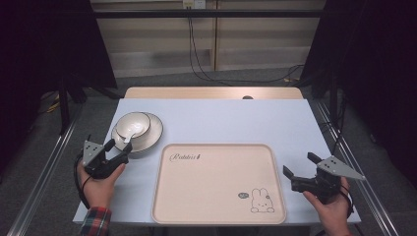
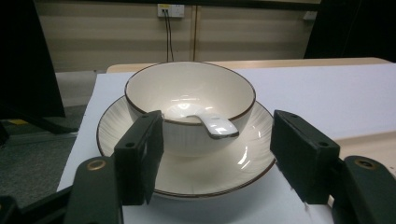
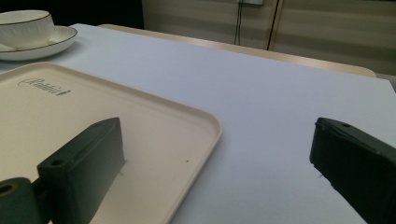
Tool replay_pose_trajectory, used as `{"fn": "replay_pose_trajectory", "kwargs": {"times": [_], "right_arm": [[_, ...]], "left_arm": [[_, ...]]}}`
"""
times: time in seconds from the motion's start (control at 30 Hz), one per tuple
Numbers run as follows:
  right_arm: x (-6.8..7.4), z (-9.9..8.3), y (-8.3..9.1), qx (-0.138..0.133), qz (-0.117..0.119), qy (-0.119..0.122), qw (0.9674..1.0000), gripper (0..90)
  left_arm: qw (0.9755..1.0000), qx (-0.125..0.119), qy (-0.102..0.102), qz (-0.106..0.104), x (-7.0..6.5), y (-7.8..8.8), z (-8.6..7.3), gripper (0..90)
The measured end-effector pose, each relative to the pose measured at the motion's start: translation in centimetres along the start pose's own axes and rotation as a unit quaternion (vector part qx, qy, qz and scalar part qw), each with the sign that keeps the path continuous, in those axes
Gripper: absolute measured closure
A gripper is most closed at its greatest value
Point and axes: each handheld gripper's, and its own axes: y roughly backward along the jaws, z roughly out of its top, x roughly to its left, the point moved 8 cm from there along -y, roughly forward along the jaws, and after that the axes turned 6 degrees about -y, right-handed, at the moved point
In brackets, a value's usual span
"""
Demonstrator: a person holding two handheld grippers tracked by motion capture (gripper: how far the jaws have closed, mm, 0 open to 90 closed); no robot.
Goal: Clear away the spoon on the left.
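Left claw (image 2: 217, 154), unclenched, straddles the plate's near rim without pressing it; right claw (image 3: 217, 172) hangs released beside the tray (image 1: 162, 196). We note bowl (image 2: 187, 93) with spoon (image 2: 210, 123) stacked on plate (image 2: 243, 163) by the tabletop's left edge. Risk, we judge: gripping only the rim could tilt the stack and tip the spoon out.
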Motion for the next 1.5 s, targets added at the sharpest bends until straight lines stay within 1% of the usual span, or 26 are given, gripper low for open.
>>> {"fn": "replay_pose_trajectory", "kwargs": {"times": [0.07, 0.1, 0.27, 0.37, 0.43, 0.5, 0.53, 0.57, 0.6, 0.63, 0.7, 0.73, 0.77, 0.83, 1.0, 1.1, 1.13, 1.17, 1.2, 1.23, 1.33, 1.47, 1.5], "right_arm": [[0.0, -0.1, 0.1, 0.002, -0.002, 0.003, 1.0000, 2.7], [0.0, -0.1, 0.2, 0.001, -0.003, 0.003, 1.0000, 2.7], [-0.1, -0.3, 0.5, 0.002, -0.002, 0.005, 1.0000, 2.8], [-0.2, -0.4, 0.8, 0.003, -0.002, 0.006, 1.0000, 3.0], [-0.3, -0.5, 1.0, 0.004, -0.005, 0.005, 1.0000, 3.1], [-0.4, -0.5, 1.0, 0.003, -0.006, 0.005, 1.0000, 3.1], [-0.5, -0.6, 1.1, 0.003, -0.009, 0.005, 0.9999, 3.2], [-0.6, -0.7, 1.4, 0.004, -0.011, 0.003, 0.9999, 3.3], [-0.6, -0.7, 1.4, 0.004, -0.011, 0.003, 0.9999, 3.3], [-0.8, -0.7, 1.6, 0.001, -0.014, 0.002, 0.9999, 3.5], [-0.9, -0.8, 1.8, 0.002, -0.014, 0.002, 0.9999, 3.7], [-0.9, -0.8, 1.8, 0.002, -0.014, 0.002, 0.9999, 3.7], [-1.0, -0.9, 2.0, 0.001, -0.016, 0.003, 0.9999, 3.7], [-1.0, -0.9, 2.0, 0.002, -0.017, 0.002, 0.9999, 3.7], [-1.0, -1.0, 2.1, 0.003, -0.016, 0.002, 0.9999, 3.8], [-1.0, -1.0, 2.1, 0.004, -0.016, 0.001, 0.9999, 3.8], [-1.0, -1.0, 2.0, 0.005, -0.015, 0.002, 0.9999, 3.8], [-1.0, -1.0, 2.0, 0.005, -0.015, 0.003, 0.9999, 4.1], [-1.0, -1.0, 2.0, 0.005, -0.015, 0.004, 0.9999, 4.2], [-1.0, -1.0, 2.0, 0.004, -0.015, 0.003, 0.9999, 4.2], [-1.1, -1.0, 2.1, 0.005, -0.015, 0.002, 0.9999, 4.3], [-1.1, -1.0, 2.1, 0.004, -0.014, -0.003, 0.9999, 4.3], [-1.1, -1.0, 2.1, 0.003, -0.014, -0.003, 0.9999, 4.3]], "left_arm": [[1.0000, 0.004, -0.005, 0.004, 0.0, -0.3, -0.1, 37.4], [0.9997, 0.009, -0.018, 0.013, 0.0, -0.5, -0.1, 38.7], [0.9995, 0.012, -0.022, 0.020, 0.2, -0.9, -0.2, 43.4], [0.9997, 0.008, -0.015, 0.018, 0.1, -1.5, -0.1, 46.3], [0.9999, 0.009, -0.007, 0.012, -0.1, -1.8, -0.1, 48.9], [0.9998, 0.011, -0.005, 0.013, -0.1, -1.9, -0.2, 51.2], [0.9999, 0.011, -0.002, 0.010, -0.2, -2.1, -0.2, 51.2], [0.9999, 0.012, -0.002, 0.012, -0.2, -2.2, -0.2, 53.3], [0.9998, 0.011, 0.001, 0.015, -0.2, -2.3, -0.1, 53.3], [0.9999, 0.010, 0.008, 0.012, -0.3, -2.4, -0.1, 56.0], [0.9999, 0.008, 0.010, 0.009, -0.3, -2.5, -0.1, 57.9], [0.9999, 0.009, 0.010, 0.009, -0.4, -2.5, 0.0, 57.9], [0.9998, 0.010, 0.012, 0.013, -0.4, -2.6, 0.0, 60.4], [0.9998, 0.009, 0.011, 0.015, -0.3, -2.6, -0.1, 62.6], [0.9997, 0.011, 0.015, 0.014, -0.1, -2.5, -0.3, 68.9], [0.9998, 0.011, 0.014, 0.013, -0.1, -2.5, -0.3, 69.7], [0.9997, 0.012, 0.018, 0.011, -0.1, -2.5, -0.4, 69.7], [0.9995, 0.014, 0.024, 0.014, -0.1, -2.5, -0.5, 70.8], [0.9995, 0.012, 0.029, 0.010, -0.1, -2.5, -0.5, 72.2], [0.9994, 0.015, 0.028, 0.012, 0.0, -2.5, -0.5, 73.3], [0.9996, 0.012, 0.025, 0.009, -0.1, -2.5, -0.5, 74.9], [0.9995, 0.010, 0.027, 0.010, -0.1, -2.5, -0.5, 76.3], [0.9995, 0.008, 0.030, 0.005, -0.1, -2.4, -0.4, 77.0]]}}
